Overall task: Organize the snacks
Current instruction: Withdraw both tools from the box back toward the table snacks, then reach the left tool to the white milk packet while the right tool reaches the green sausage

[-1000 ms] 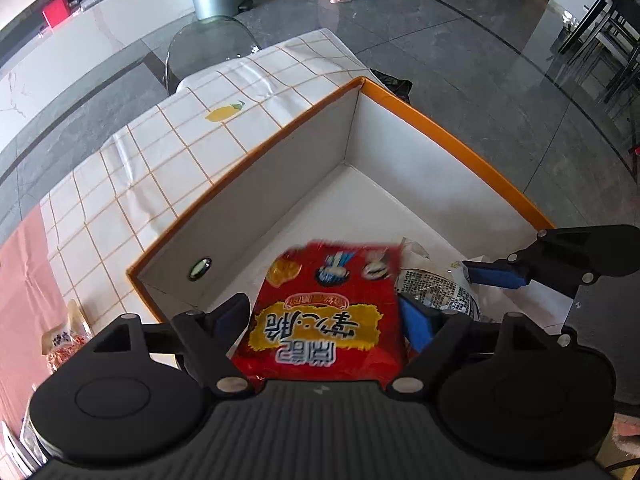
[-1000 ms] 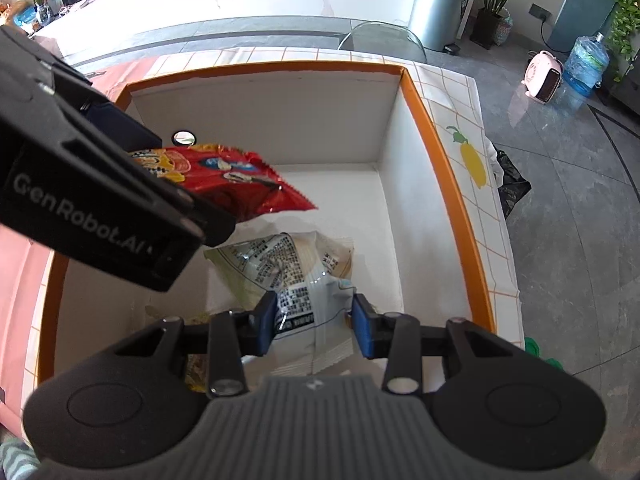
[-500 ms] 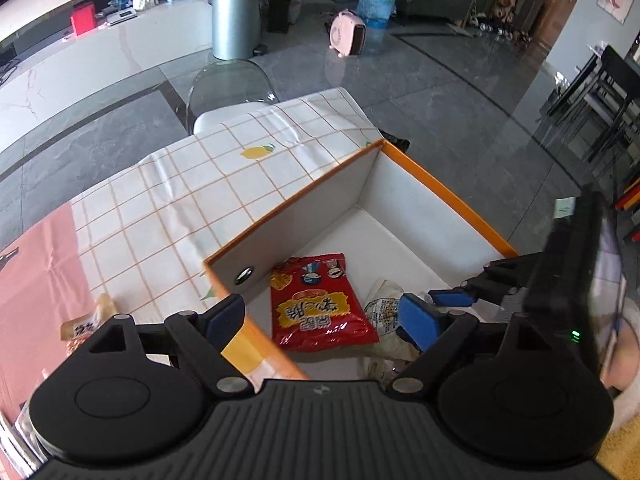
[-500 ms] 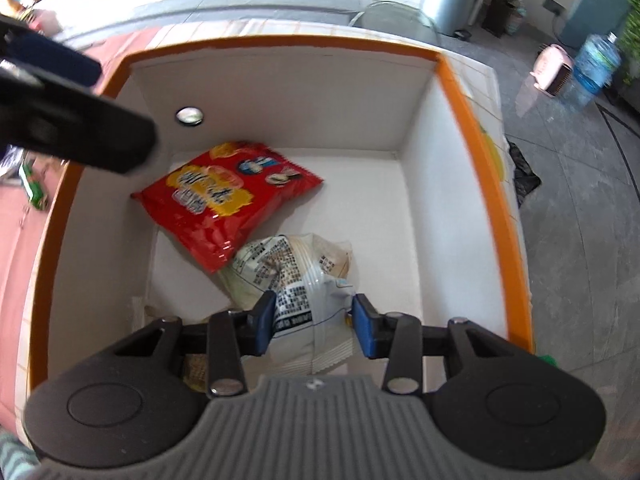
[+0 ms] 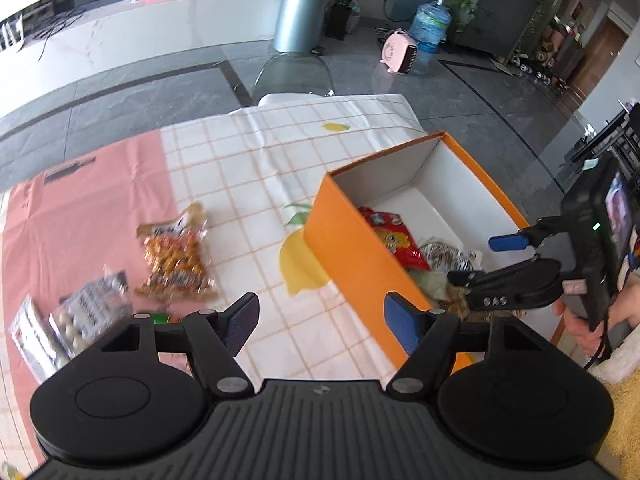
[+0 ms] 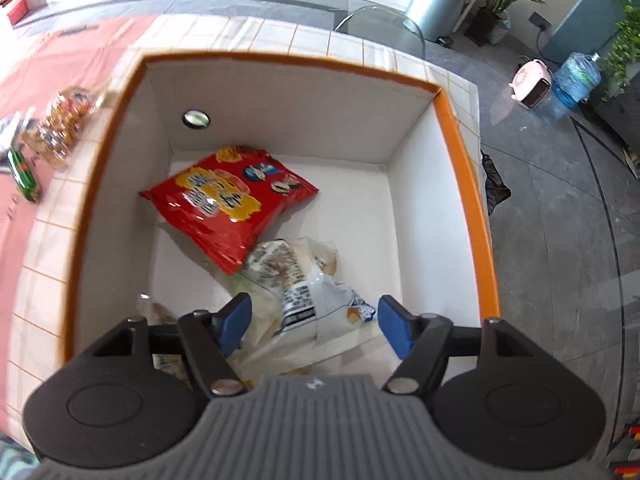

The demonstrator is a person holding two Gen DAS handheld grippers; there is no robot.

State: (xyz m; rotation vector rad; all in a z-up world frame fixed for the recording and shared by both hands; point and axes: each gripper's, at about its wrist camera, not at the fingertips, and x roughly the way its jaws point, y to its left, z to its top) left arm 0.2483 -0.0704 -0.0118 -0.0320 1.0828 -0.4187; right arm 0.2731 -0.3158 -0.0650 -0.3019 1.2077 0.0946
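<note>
Left wrist view: the left gripper [image 5: 320, 318] hangs over the checked tablecloth [image 5: 248, 184], its jaws spread wide and just narrowing a little, with only cloth showing between them. Ahead and to its right stands the orange box [image 5: 352, 256], white inside. Over its near wall a red snack bag [image 5: 394, 236] and a pale printed bag [image 5: 448, 254] lie on the box floor. The right gripper [image 5: 488, 260] reaches in over the box from the right, a person's hand [image 5: 580, 320] on its grip. Ahead and to the left of the left gripper a clear bag of orange snacks [image 5: 176, 260] lies on the cloth; nearer and farther left a silvery pack [image 5: 86, 314] is blurred.

Right wrist view: the right gripper [image 6: 314, 322] points down into the orange box [image 6: 466, 168]. Its jaws have just been opening and stand apart — the pale printed bag [image 6: 304, 288] lies between them on the box floor, neither pad pressing it. Just ahead, the red snack bag [image 6: 228, 200] lies flat, its near corner touching the pale bag. Outside the box, far to the left, lie the orange snacks [image 6: 60, 128] and a small green packet [image 6: 24, 176].
</note>
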